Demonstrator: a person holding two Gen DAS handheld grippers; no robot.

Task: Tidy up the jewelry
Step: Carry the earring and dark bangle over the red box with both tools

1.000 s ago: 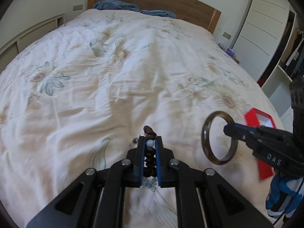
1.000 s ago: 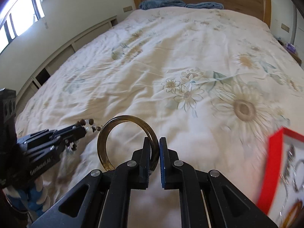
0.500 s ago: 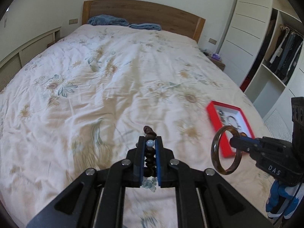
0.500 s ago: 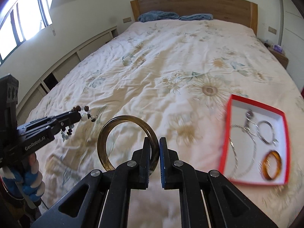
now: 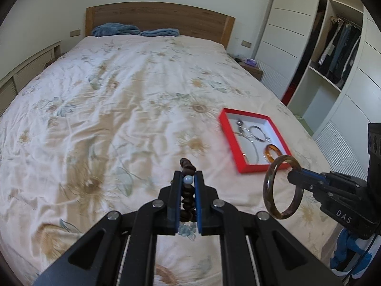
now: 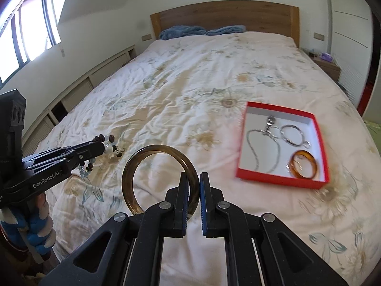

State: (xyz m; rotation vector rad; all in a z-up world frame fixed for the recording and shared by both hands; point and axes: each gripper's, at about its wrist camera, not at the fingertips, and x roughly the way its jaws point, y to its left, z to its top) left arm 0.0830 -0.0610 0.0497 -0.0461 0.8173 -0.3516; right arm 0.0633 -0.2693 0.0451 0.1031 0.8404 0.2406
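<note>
Bedroom, floral bedspread (image 5: 114, 119). Left gripper (image 5: 188, 181) is clamped on a limp beaded bracelet (image 5: 188, 197), strands dangling below its jaws. Right gripper (image 6: 194, 186) pinches a rigid, probably slippery brown bangle (image 6: 133, 166) by its rim; red box (image 6: 240, 166) lies ahead-right.

Cream bedspread (image 6: 190, 76) patterned with faded tan daisies, red box (image 6: 283, 183) lined white, smoky brown bangle (image 6: 133, 166), amber bangle (image 6: 303, 164), blue towels (image 6: 182, 31), black claws.

I'm seeing daylight pouring through the window (image 6: 26, 35) onto the floral bed (image 5: 119, 95), wooden headboard (image 5: 162, 21) behind, open wardrobe (image 5: 338, 54) standing right.
</note>
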